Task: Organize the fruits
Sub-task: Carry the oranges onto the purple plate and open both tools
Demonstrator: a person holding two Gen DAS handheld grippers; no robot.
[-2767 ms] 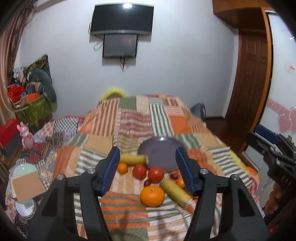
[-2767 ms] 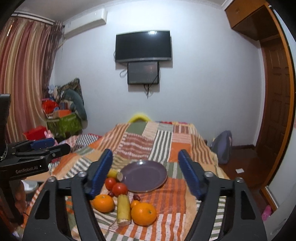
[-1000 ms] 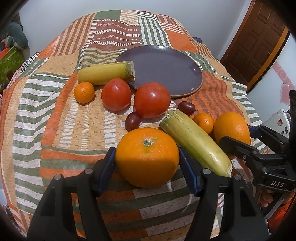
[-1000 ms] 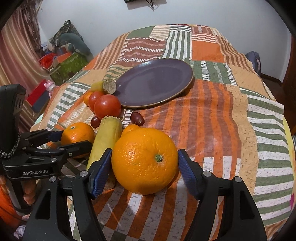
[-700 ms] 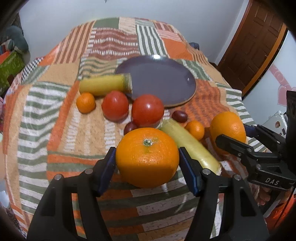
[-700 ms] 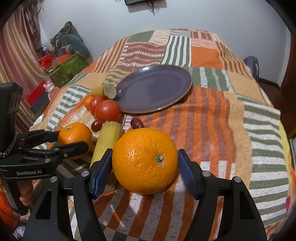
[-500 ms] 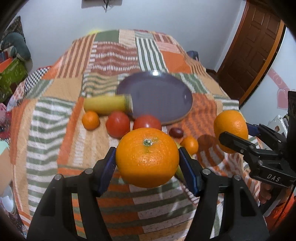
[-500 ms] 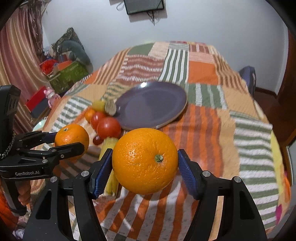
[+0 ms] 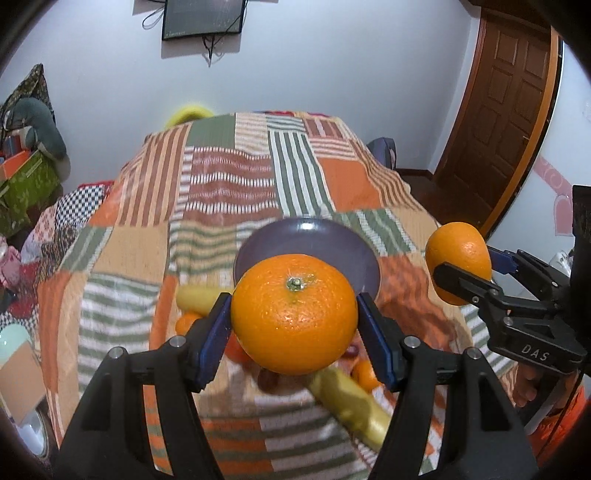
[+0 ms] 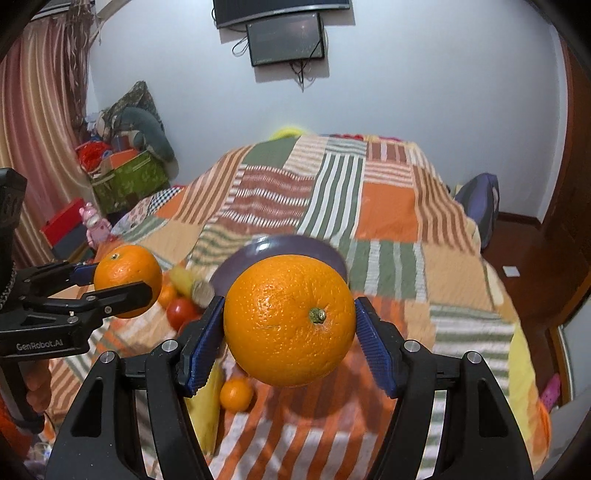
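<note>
Left gripper (image 9: 294, 323) with its blue jaws clamped on a large orange (image 9: 294, 313), stem end up, held in the air above the bed (image 9: 229, 192). Right gripper (image 10: 290, 325) likewise closed on a second orange (image 10: 290, 319), stem facing the camera, also clear of the bed. Each gripper appeared in the other's view: the right one at the right edge of the left wrist view, the left one at the left edge of the right wrist view, both with their oranges raised side by side and well apart.

On the patchwork bedspread, toward the near end of the bed, lay a purple plate (image 9: 295, 236), bare where it showed. The remaining produce was grouped on the cover just beside the plate's near-left rim:
- a yellow cob (image 10: 188, 282) with its cut end toward the plate;
- a red tomato (image 10: 181, 312) just beside that cob;
- a small tangerine (image 10: 236, 395) nearer the foot of the bed;
- a second yellow cob (image 9: 351, 410), nearest the camera in the left wrist view;
- dark red small fruit (image 9: 266, 378), largely hidden behind the left orange.

All of these were blurred, so contact between neighbours could not be told.

A wall screen (image 10: 286, 35) hung beyond the far end of the bed; a wooden door (image 9: 506, 122) stood at its right side.
</note>
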